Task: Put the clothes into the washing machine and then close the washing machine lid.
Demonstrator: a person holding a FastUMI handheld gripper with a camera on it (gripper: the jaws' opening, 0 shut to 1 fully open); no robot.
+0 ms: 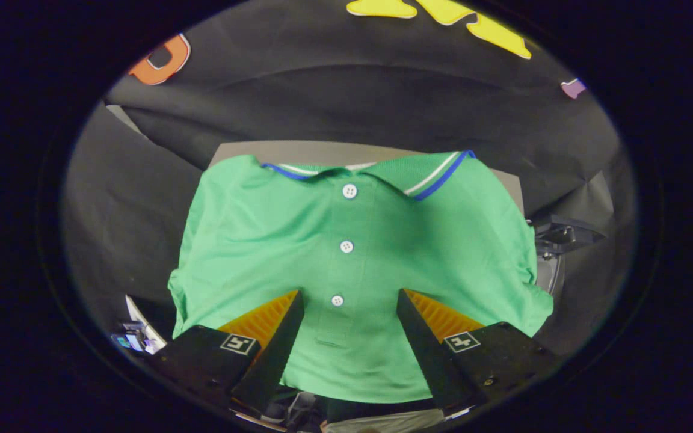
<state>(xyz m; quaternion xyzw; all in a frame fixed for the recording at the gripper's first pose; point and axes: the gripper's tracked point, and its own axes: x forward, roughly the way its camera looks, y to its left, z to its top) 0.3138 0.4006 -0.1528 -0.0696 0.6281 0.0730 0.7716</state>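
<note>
Claw [350,319] spread wide over the shirt [352,252], nothing grabbed yet.

You had the shirt laid flat on the table [298,147], dead ahead at 12 o'clock, collar far, hem near. Its button line ran 12 to 6 right between your fingers, so I'd guess a straight drop would've pinched the placket.

A recording booth: black cloth wall [382,102] draped behind a table [298,149].

The tongs [350,296] have wedge-shaped ribbed fingers and square coded markers.
</note>
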